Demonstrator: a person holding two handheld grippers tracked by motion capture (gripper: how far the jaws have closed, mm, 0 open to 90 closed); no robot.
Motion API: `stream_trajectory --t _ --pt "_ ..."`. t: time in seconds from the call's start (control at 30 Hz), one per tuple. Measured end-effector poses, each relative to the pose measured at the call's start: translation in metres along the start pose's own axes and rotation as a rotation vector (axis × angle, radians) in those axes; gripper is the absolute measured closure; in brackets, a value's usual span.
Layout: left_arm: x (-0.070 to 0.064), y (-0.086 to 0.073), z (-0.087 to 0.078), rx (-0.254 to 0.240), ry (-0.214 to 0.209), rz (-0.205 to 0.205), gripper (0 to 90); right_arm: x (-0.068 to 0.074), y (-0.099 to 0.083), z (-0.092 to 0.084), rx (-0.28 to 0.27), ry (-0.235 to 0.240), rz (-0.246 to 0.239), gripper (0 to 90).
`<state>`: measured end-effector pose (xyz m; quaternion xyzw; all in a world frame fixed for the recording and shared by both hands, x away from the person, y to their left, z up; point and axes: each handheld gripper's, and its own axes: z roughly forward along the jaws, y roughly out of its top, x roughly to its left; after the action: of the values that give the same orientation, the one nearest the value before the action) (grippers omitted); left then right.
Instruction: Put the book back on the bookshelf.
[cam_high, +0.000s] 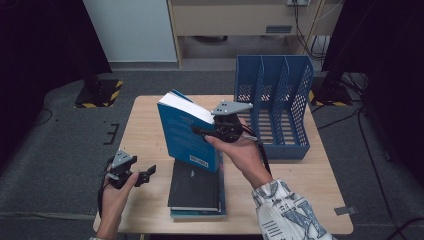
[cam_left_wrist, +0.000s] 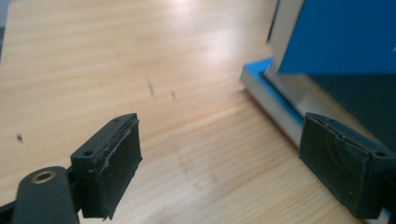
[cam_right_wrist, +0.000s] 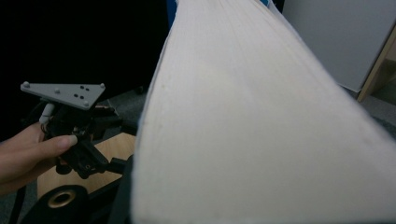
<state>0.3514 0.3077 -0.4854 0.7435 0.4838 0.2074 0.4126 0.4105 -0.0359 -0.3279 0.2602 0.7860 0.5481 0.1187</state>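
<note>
A thick blue book (cam_high: 186, 132) stands tilted, its lower corner resting on a stack of two flat books (cam_high: 196, 189), a dark one on a blue one. My right gripper (cam_high: 202, 132) is shut on the blue book's open edge; its cream page block (cam_right_wrist: 261, 116) looms close in the right gripper view. My left gripper (cam_high: 146, 175) hovers open just left of the stack, nothing between its jaws. In the left gripper view that gripper (cam_left_wrist: 224, 172) sits low over the table, with the stack's edge (cam_left_wrist: 275, 105) and the blue book (cam_left_wrist: 341, 37) to the right.
A blue slotted file rack (cam_high: 275, 107) stands at the back right of the wooden table (cam_high: 145, 125). The hand holding the left gripper (cam_right_wrist: 77, 135) is seen beyond the book in the right gripper view. Grey floor surrounds the table.
</note>
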Motion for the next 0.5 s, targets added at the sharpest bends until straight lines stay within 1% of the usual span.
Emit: stream_trajectory --t 0.03,0.07,0.1,0.17,0.2,0.23,0.27,0.3,0.4,0.43,0.47,0.5 --pt "0.003 -0.003 0.002 0.011 -0.002 -0.011 12.4 -0.002 0.000 0.000 -0.001 -0.001 0.014 60.6" --pt "0.007 -0.006 0.002 0.018 0.004 -0.025 12.4 -0.006 0.001 0.001 -0.001 -0.005 0.040 60.7" --pt "0.007 -0.006 0.002 0.018 0.004 -0.025 12.4 -0.006 0.001 0.001 -0.001 -0.005 0.040 60.7" --pt "0.011 -0.008 0.002 0.015 0.008 -0.049 12.4 -0.009 0.002 0.002 0.000 -0.007 0.055 60.8" --pt "0.012 -0.008 0.002 0.017 0.009 -0.054 12.4 -0.012 0.003 0.002 0.000 -0.009 0.075 60.8" --pt "0.013 -0.010 0.003 0.025 0.010 -0.061 12.4 -0.013 0.003 0.003 0.000 -0.010 0.084 60.9" --pt "0.013 -0.010 0.003 0.025 0.010 -0.061 12.4 -0.014 0.004 0.003 0.003 -0.009 0.094 60.8" --pt "0.013 -0.011 0.003 0.029 0.009 -0.063 12.4 -0.014 0.004 0.003 0.003 -0.009 0.094 60.8" --pt "0.013 -0.012 0.004 0.037 0.004 -0.065 12.4 -0.017 0.005 0.003 0.004 -0.004 0.135 60.7" --pt "0.013 -0.012 0.004 0.045 0.004 -0.066 12.4 -0.019 0.006 0.003 0.003 -0.002 0.165 60.7" --pt "0.013 -0.012 0.004 0.045 0.004 -0.066 12.4 -0.019 0.006 0.003 0.003 -0.002 0.165 60.7" --pt "0.013 -0.012 0.005 0.049 0.002 -0.064 12.4 -0.020 0.006 0.003 0.003 -0.002 0.179 60.8"
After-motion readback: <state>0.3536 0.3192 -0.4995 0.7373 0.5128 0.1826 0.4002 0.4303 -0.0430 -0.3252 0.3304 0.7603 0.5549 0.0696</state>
